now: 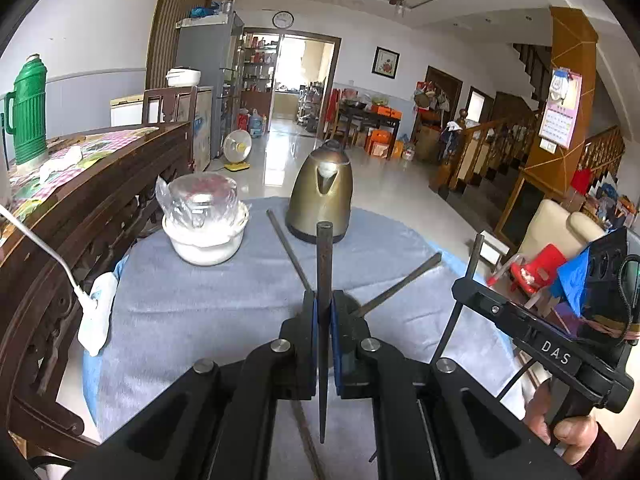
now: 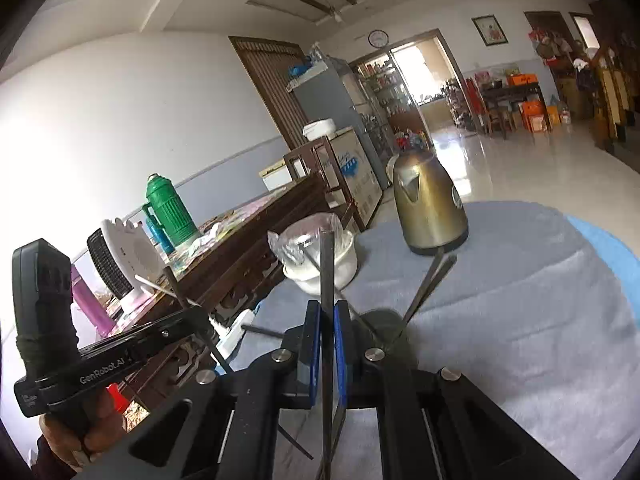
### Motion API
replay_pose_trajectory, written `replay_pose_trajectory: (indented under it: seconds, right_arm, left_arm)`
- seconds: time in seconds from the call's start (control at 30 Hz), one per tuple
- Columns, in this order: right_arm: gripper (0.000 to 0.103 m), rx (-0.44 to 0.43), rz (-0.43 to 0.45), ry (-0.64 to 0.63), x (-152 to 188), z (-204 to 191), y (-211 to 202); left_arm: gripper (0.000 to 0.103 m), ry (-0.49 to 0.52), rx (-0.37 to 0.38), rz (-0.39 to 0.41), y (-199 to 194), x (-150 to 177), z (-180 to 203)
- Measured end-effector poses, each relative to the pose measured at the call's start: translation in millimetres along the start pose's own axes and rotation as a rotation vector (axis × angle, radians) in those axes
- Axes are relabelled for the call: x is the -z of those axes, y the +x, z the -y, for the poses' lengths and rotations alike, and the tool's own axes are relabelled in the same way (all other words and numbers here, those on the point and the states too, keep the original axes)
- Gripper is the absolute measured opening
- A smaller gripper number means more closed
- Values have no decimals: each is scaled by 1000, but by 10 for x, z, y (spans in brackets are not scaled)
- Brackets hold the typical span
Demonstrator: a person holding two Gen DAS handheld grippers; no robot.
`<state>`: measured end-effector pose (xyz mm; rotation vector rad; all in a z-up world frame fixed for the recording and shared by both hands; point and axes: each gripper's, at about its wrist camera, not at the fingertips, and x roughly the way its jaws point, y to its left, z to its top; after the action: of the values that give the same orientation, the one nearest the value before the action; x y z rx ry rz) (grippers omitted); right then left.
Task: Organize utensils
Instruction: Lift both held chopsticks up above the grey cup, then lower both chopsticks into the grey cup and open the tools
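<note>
Currently my left gripper (image 1: 324, 312) is clamped on one dark chopstick (image 1: 324, 280), which stands nearly upright between the blue pads (image 1: 335, 344). My right gripper (image 2: 327, 320) is likewise closed tight around a second chopstick (image 2: 327, 272). Both are held above the desk (image 1: 180, 312), which is covered by a grey-blue cloth. More loose chopsticks (image 1: 400, 286) lie fanned on the cloth just beyond the grippers. A brass-coloured electric kettle (image 1: 322, 196) stands at the far edge; a white bowl (image 1: 206, 240) with a plastic-wrapped cover sits to its left.
</note>
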<state>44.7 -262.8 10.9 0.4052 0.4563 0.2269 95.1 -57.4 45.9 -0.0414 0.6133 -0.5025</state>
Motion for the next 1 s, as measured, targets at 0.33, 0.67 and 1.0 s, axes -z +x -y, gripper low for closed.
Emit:
replay_pose_trajectory:
  seconds: [0.33, 0.67, 1.0]
  right_arm:
    - [7, 21, 81, -34, -394, -36, -21]
    - [7, 80, 204, -61, -860, -74, 26]
    - [7, 136, 275, -34, -1047, 19, 293]
  left_arm:
    - [6, -6, 13, 68, -54, -366, 89]
    - [6, -25, -25, 172, -22, -792, 169]
    - [6, -35, -99, 228, 268, -1008, 213]
